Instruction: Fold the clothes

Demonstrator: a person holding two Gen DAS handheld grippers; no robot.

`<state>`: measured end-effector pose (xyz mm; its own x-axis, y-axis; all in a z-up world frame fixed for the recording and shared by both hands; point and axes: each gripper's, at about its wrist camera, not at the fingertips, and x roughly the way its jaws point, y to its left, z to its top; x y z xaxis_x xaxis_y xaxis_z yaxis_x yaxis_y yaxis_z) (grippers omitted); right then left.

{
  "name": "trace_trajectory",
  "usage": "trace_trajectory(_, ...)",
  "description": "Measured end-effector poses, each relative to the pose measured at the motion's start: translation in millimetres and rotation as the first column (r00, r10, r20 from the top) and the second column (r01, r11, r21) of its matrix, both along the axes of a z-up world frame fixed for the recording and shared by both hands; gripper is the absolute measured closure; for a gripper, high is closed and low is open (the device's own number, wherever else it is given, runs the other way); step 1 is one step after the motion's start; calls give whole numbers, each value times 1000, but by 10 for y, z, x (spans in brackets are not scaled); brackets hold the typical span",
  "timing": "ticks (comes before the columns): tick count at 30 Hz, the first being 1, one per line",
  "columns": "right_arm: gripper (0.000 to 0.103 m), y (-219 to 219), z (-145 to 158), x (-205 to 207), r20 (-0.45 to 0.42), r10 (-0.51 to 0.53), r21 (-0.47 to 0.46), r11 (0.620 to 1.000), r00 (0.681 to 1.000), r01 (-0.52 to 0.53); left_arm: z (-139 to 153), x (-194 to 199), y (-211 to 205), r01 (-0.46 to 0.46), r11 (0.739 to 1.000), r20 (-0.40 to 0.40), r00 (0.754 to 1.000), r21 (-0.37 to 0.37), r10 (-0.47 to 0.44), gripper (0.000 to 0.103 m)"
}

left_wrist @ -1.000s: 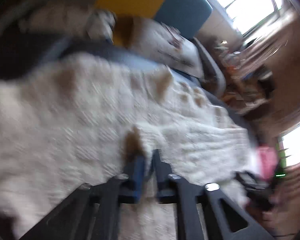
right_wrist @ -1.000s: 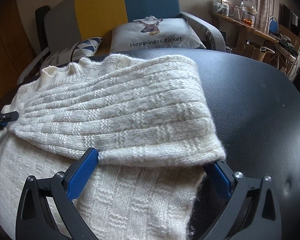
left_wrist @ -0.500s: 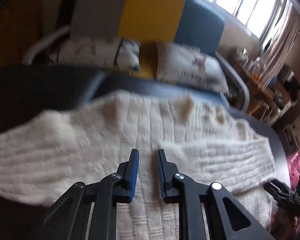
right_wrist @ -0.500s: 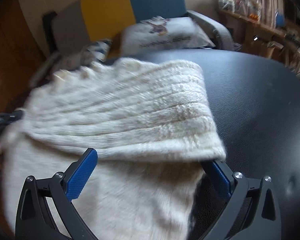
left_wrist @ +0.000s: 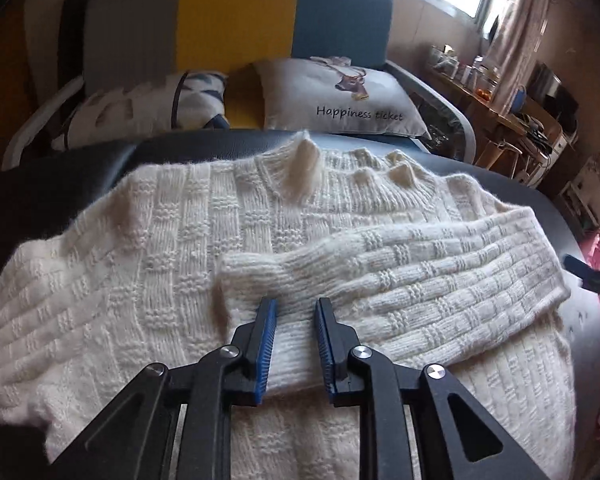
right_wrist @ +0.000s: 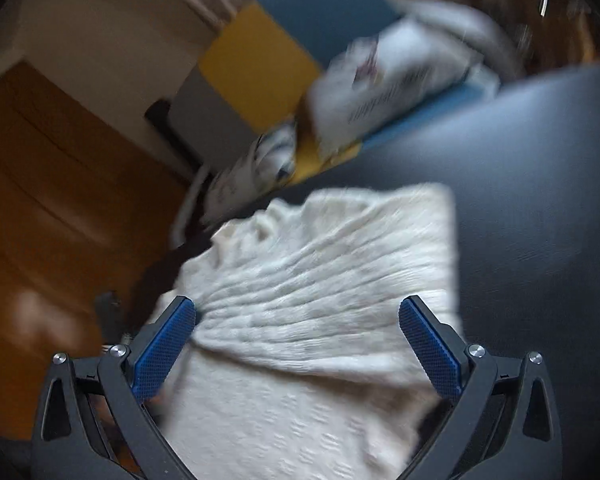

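Behind our black counter stands a sofa with two cushions, one printed "Happiness ticket". On the counter lies one cream knitted sweater, collar away from us, body spread flat. One sleeve is folded in from our right and runs crosswise over the chest, its cuff ending just ahead of our left gripper, which hovers with its jaws a little parted and nothing between them. Our right gripper is spread wide and empty over the sweater's right edge. We count two grippers, and the left is the nearer to the cuff and to the sweater's unfolded left side.
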<state>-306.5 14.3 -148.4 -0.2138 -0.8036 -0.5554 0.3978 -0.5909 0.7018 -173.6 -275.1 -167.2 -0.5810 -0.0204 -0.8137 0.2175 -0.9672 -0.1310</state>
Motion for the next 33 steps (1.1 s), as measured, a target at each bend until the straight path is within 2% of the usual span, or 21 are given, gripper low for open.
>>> trace_trajectory(2,0,-67,-258,-168,81,-33,112,993,996,24,-13,15,24,17,1000,-2,1000,-22,-17,83)
trace_trajectory(4,1,-19,-295,-225,75,-53,83,995,996,47,16,2,11,25,1000,5,1000,-14,-25,83)
trace_trajectory(7,1,21,-130,-186,39,-49,77,996,998,46,190,-81,-34,62,997,-43,997,51,-60,83)
trace_trajectory(8,1,43,-55,-151,13,-52,94,994,999,51,273,-123,-32,95,992,-76,993,81,-88,83)
trace_trajectory(10,1,72,77,-58,-27,-39,115,992,999,42,463,-276,87,213,970,-155,969,113,-195,79)
trace_trajectory(13,1,-46,137,275,-78,95,209,975,992,-77,660,-637,452,392,913,-219,906,110,-362,77)
trace_trajectory(14,1,-89,137,385,-86,142,233,965,986,-119,689,-781,596,447,886,-223,883,123,-414,75)
trace_trajectory(16,1,-117,82,584,-77,194,201,964,978,-176,686,-1092,904,556,814,-208,827,170,-522,73)
trace_trajectory(19,1,-62,-35,615,-54,133,136,983,990,-124,546,-1546,1307,640,728,-123,765,245,-632,70)
trace_trajectory(20,1,-43,-75,624,-46,112,115,988,993,-106,491,-1681,1420,656,708,-100,748,260,-656,69)
trace_trajectory(21,1,-25,-114,634,-37,92,93,992,995,-88,438,-1802,1518,668,692,-79,732,273,-676,68)
trace_trajectory(26,1,73,-260,581,-3,-16,-1,1000,1000,16,166,-2209,1764,690,643,-1,682,333,-732,66)
trace_trajectory(30,1,116,-329,472,12,-83,-73,994,996,84,17,-2314,1853,694,590,3,646,412,-763,65)
trace_trajectory(33,1,110,-316,431,-16,-109,-74,991,994,107,-53,-2336,1919,696,567,13,627,441,-779,64)
